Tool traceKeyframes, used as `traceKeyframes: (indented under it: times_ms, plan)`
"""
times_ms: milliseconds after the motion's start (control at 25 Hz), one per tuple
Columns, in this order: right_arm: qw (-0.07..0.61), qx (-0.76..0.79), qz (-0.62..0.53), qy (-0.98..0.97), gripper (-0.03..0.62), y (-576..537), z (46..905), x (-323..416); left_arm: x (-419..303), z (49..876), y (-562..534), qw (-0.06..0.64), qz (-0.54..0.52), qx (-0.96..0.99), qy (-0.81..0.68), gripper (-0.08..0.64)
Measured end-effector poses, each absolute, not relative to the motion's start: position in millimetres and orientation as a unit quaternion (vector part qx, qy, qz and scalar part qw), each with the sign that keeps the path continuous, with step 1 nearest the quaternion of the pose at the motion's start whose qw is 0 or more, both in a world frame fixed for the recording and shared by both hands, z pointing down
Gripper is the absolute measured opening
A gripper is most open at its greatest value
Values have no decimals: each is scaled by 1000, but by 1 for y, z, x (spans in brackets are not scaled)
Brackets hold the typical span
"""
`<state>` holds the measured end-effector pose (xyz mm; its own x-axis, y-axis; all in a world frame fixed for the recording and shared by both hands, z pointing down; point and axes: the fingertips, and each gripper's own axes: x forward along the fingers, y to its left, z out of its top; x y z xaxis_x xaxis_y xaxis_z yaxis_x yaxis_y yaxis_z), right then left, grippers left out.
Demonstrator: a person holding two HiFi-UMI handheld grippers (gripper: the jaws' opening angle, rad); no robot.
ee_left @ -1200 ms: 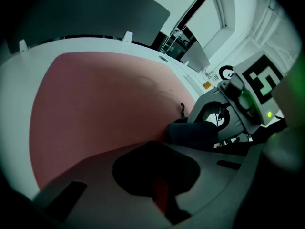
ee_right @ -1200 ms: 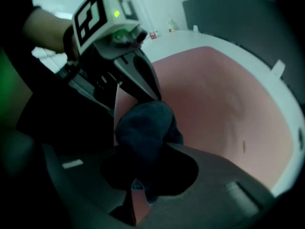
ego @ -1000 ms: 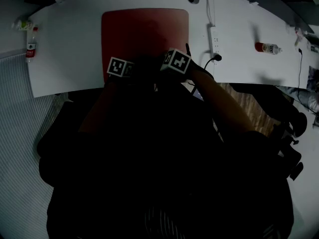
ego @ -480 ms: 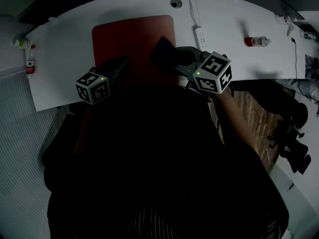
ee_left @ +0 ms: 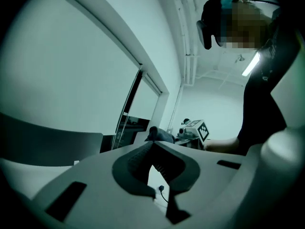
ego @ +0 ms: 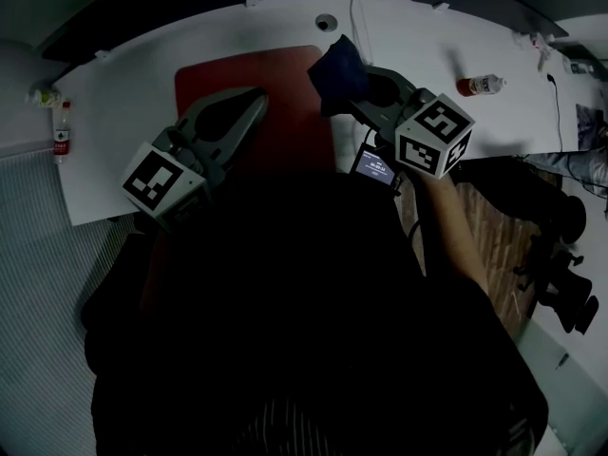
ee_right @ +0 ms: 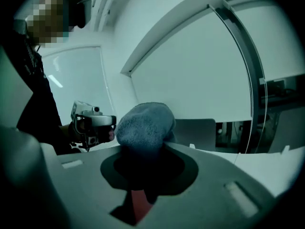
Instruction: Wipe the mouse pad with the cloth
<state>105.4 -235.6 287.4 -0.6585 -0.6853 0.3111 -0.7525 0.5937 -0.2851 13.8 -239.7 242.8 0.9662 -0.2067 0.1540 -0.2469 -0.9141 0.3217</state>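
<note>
White desk (ego: 123,112), mouse pad (ego: 285,93) show in head view; right gripper (ee_right: 143,147) clamps cloth (ee_right: 143,120).

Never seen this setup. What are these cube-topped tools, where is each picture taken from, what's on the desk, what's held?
A person holds two hand tools for grabbing; the marker cubes are part of them. One camera sits on the head looking down; one rides on each tool. On the white desk lie a flat red rectangular mouse pad and a plastic bottle. The right claw is clamped on a bunched dark blue cloth near the pad's far right corner. The left claw is shut, empty.
</note>
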Motion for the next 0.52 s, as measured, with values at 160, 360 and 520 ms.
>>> traceKeyframes:
  times_ms: [160, 360, 520]
  plan:
    - [66, 411, 196, -888, 69, -233, 273, 103, 6, 250, -242, 153, 78, 979, -114, 6]
    - [70, 407, 205, -887, 69, -229, 284, 86, -5, 279, -253, 164, 96, 972, -136, 6]
    - [73, 400, 209, -889, 69, -224, 287, 72, -7, 275, -255, 168, 75, 975, -124, 6]
